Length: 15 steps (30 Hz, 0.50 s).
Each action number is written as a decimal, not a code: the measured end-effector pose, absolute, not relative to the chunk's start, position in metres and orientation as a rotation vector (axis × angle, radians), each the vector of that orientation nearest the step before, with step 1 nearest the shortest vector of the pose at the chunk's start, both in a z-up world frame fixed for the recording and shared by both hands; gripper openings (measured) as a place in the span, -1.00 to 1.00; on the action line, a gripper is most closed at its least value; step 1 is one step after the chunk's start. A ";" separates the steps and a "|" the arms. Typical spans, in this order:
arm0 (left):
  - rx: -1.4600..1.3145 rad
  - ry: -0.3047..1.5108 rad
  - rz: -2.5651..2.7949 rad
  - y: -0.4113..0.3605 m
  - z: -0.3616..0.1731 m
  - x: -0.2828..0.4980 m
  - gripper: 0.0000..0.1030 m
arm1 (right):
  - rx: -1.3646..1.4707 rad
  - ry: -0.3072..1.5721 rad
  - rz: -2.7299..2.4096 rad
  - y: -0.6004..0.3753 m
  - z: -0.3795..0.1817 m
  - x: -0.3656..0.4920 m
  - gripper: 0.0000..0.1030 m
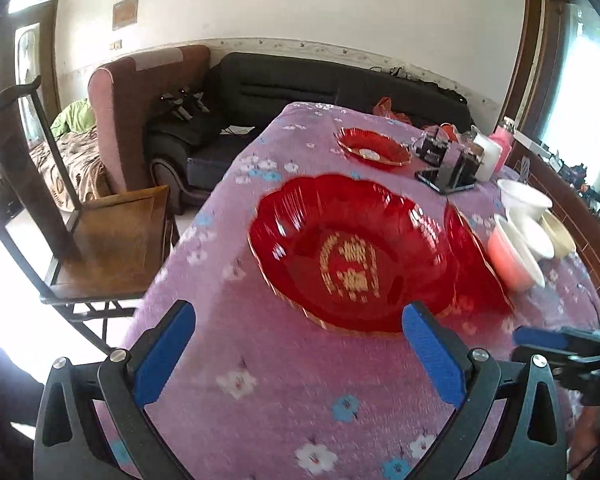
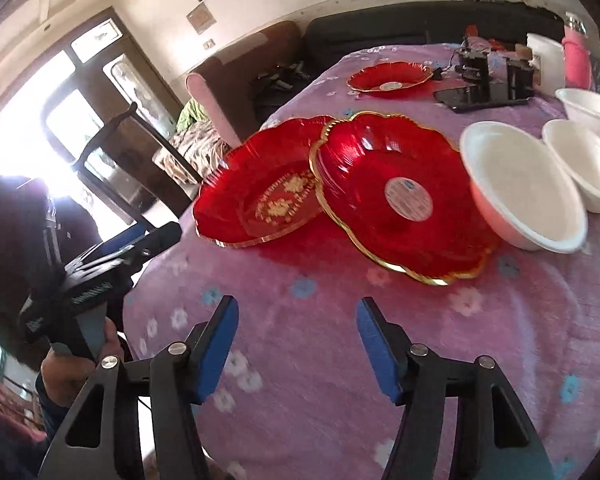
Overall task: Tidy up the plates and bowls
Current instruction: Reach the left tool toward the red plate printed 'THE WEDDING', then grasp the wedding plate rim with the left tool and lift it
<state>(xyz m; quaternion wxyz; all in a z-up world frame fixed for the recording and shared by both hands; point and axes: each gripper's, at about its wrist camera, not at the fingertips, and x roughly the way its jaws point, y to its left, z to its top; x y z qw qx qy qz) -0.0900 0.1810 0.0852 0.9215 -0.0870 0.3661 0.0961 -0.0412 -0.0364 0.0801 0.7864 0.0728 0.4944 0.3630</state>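
On the far left, beside the table (image 1: 260, 380) with its purple flowered cloth, stands a wooden chair (image 1: 112, 240), with a brown armchair (image 1: 120, 120) and a black sofa (image 1: 300, 84) behind it. Both pairs of tongs hang above the near part of the cloth, clear of the dishes: the left tongs (image 1: 298, 352) have their blue pads wide apart with nothing between them, and the right tongs (image 2: 298, 344) are likewise spread and empty.

Just ahead of them lies a red plate (image 2: 256, 196) with a gold pattern in its middle. A second red plate (image 2: 404, 196), gold-rimmed with a round sticker at its centre, overlaps its right edge and sits tilted. Touching that plate's right side is a pink bowl (image 2: 520, 184) with a white inside, leaning over. Further right sit two white bowls (image 2: 584, 164), one behind the other.

Toward the back of the table rests a third, smaller red plate (image 2: 388, 76), well apart from the others, and right of it some dark boxes (image 2: 488, 76), a white cup (image 2: 546, 64) and a pink bottle (image 2: 576, 56).
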 end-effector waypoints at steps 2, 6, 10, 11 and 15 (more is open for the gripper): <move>-0.172 0.763 0.200 0.189 0.087 -0.079 1.00 | 0.202 1.093 0.767 -0.029 0.074 -0.031 -0.09; -0.205 0.813 0.164 0.205 0.080 -0.045 0.84 | 0.266 1.106 0.735 -0.017 0.066 -0.021 -0.19; -0.287 0.865 0.120 0.225 0.067 -0.017 0.63 | 0.302 1.104 0.687 -0.012 0.064 -0.013 -0.19; -0.293 0.875 0.111 0.227 0.064 -0.012 0.63 | 0.325 1.114 0.677 -0.012 0.061 -0.008 -0.19; -0.323 0.879 0.107 0.238 0.061 0.005 0.63 | 0.373 1.145 0.640 -0.012 0.052 0.000 -0.19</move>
